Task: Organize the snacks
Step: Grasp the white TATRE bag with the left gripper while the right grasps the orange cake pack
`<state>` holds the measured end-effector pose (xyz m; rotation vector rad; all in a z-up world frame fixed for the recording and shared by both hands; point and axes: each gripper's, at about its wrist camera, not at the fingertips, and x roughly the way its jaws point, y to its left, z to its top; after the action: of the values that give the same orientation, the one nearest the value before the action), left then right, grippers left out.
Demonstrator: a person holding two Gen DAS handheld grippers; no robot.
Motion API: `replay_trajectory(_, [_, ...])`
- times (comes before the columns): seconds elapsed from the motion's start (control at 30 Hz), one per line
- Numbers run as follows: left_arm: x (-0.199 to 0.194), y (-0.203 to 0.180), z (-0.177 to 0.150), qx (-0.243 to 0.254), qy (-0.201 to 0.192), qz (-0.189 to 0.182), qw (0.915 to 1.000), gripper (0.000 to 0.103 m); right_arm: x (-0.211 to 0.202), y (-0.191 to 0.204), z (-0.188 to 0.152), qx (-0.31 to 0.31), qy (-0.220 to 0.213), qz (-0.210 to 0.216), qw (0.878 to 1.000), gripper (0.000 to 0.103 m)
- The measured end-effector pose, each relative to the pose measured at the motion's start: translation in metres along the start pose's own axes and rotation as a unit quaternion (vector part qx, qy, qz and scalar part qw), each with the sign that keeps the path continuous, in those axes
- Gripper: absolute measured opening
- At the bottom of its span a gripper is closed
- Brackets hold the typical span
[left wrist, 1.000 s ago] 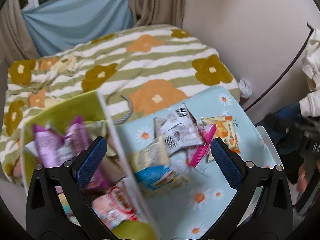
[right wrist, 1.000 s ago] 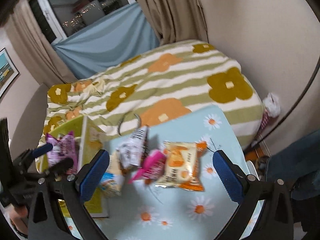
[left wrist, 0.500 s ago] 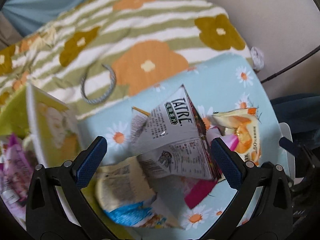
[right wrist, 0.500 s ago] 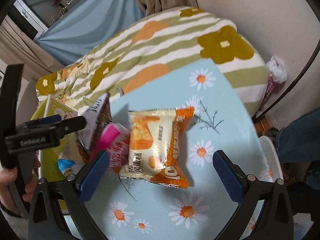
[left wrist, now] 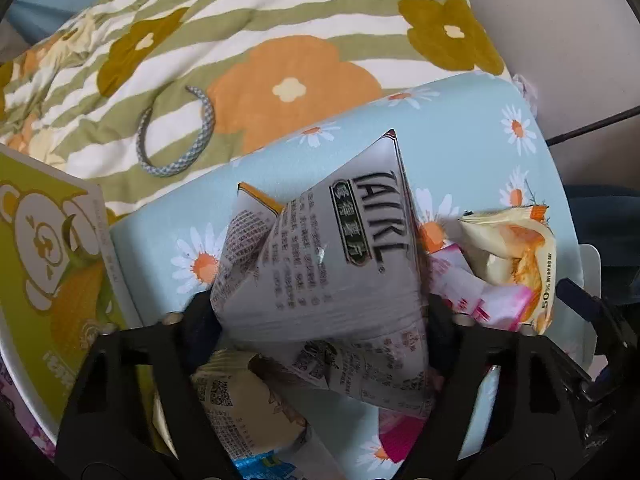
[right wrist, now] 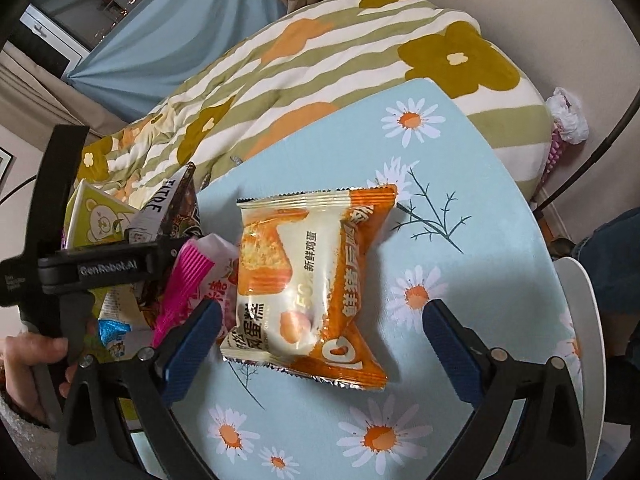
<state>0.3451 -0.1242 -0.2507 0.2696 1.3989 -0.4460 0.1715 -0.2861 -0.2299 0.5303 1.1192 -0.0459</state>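
A silver snack packet (left wrist: 340, 248) stands tilted on the daisy-print table (right wrist: 440, 200). My left gripper (left wrist: 320, 320) points down over it. Its jaws are closing, with the packet between them and both pads pressing its sides. From the right wrist view the same packet (right wrist: 160, 208) shows beside the left gripper (right wrist: 176, 248). An orange-and-cream cake packet (right wrist: 312, 280) lies flat between the wide jaws of my right gripper (right wrist: 320, 340), which is open and touches nothing. A pink packet (right wrist: 188, 280) and a beige packet (left wrist: 240, 412) lie next to the silver one.
A green box with a bear print (left wrist: 44, 248) stands at the table's left edge. Behind the table is a bed with a flowered quilt (left wrist: 280, 40) and a braided cord (left wrist: 200, 132). A person's hand (right wrist: 28, 356) holds the left gripper's handle.
Both grippers have sunk toward the table. The left one came down from over the green box onto the silver packet, and its jaws closed in. The right one stayed wide open.
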Motion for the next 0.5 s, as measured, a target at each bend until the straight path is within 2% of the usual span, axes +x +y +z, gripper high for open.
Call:
replay_trajectory(0.07, [-0.001, 0.0, -0.001, 0.002, -0.001, -0.002, 1.0, 0.072, 0.003, -0.001, 0.001, 0.001, 0.001, 0.0, 1.0, 0.099])
replay_trajectory(0.2, [-0.003, 0.0, -0.002, 0.002, -0.004, -0.003, 1.0, 0.069, 0.009, -0.002, 0.002, -0.001, 0.007, 0.001, 1.0, 0.091])
replay_trajectory(0.5, [-0.017, -0.006, -0.007, 0.007, -0.023, 0.001, 0.9997, 0.069, 0.024, 0.009, 0.006, -0.02, 0.016, 0.004, 1.0, 0.09])
